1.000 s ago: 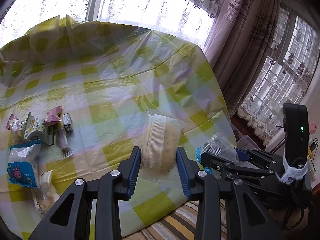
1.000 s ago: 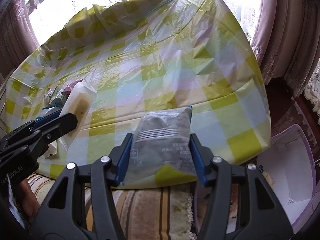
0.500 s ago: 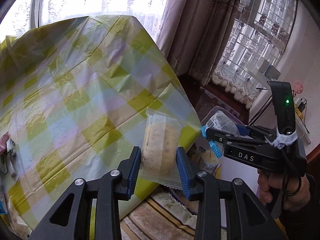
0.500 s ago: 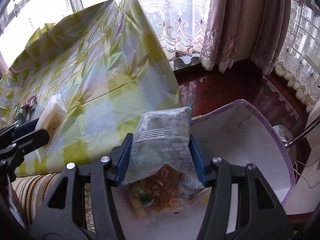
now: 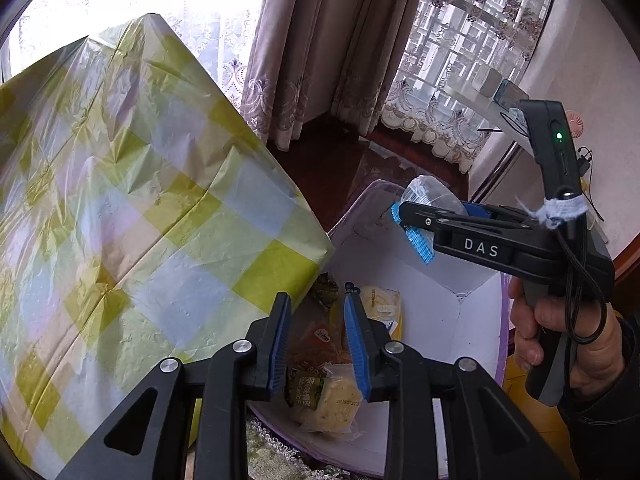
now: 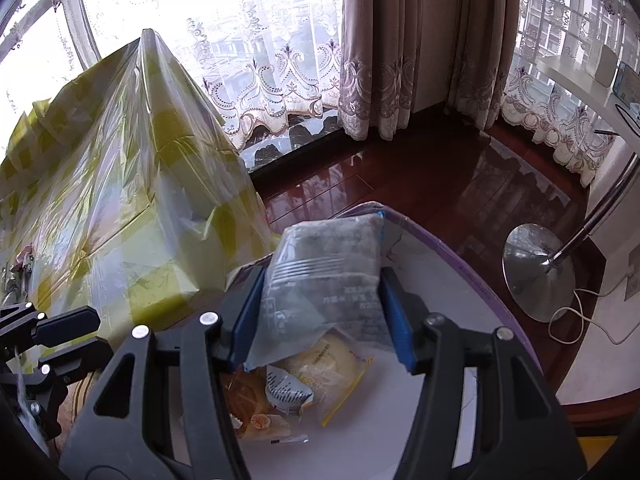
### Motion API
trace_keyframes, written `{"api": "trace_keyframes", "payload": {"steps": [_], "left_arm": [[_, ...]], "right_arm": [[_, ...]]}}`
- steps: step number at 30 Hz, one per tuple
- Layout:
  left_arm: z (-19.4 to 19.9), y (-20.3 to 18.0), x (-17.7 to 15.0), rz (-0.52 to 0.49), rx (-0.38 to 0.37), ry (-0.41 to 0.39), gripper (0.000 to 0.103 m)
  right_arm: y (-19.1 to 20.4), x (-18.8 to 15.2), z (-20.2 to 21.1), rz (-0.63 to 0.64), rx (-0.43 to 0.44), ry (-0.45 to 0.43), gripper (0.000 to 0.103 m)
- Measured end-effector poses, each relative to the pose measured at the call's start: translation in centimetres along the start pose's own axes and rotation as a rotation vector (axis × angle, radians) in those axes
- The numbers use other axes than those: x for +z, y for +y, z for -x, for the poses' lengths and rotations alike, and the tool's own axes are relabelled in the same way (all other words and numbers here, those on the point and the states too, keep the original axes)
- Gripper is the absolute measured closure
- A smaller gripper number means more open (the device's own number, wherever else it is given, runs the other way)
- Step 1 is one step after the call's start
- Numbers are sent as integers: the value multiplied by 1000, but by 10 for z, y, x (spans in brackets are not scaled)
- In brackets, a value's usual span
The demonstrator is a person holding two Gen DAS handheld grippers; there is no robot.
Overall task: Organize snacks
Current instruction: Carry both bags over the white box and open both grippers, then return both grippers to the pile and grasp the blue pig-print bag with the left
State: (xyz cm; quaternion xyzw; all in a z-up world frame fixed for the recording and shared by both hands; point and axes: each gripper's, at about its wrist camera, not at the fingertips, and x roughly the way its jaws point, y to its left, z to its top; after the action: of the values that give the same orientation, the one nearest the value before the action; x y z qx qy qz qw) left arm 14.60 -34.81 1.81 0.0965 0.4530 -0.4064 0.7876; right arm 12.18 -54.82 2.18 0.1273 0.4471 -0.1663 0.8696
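My left gripper (image 5: 316,344) is open and empty above a white box with a purple rim (image 5: 472,292) on the floor beside the table. A pale round cake in clear wrap (image 5: 336,400) lies in the box right under its fingers, among several other snack packets. My right gripper (image 6: 322,316) is shut on a grey translucent snack bag (image 6: 328,276) and holds it over the same box (image 6: 472,280). It also shows in the left wrist view (image 5: 416,224), to the right of the left gripper.
The table with a yellow and blue checked cover (image 5: 132,216) stands to the left of the box. A lamp stand with a round metal base (image 6: 538,272) and a white cable are on the dark wood floor at the right. Curtains hang behind.
Both grippers swung right from the table to over the box. My left gripper opened and the pale cake dropped into the box. My right gripper still holds the grey bag.
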Motion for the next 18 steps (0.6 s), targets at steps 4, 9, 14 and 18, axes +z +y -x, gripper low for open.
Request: {"api": "trace_keyframes", "payload": {"steps": [4,9,14,18], "left_arm": [[5,11,-1,55,6,-16,59],[12,16,-2,69,16,-41,53],[23,29,-6,110,22,-68,53],[37,46,-12,161,40,-102,53]], "right_arm": [[-6,2,-4,-20,-15,4,40],[-5,2,1,-22,-10,-3,39],[12,0,7,4,27,-11,35],[28,-1,13,29,42,-13,34]]}}
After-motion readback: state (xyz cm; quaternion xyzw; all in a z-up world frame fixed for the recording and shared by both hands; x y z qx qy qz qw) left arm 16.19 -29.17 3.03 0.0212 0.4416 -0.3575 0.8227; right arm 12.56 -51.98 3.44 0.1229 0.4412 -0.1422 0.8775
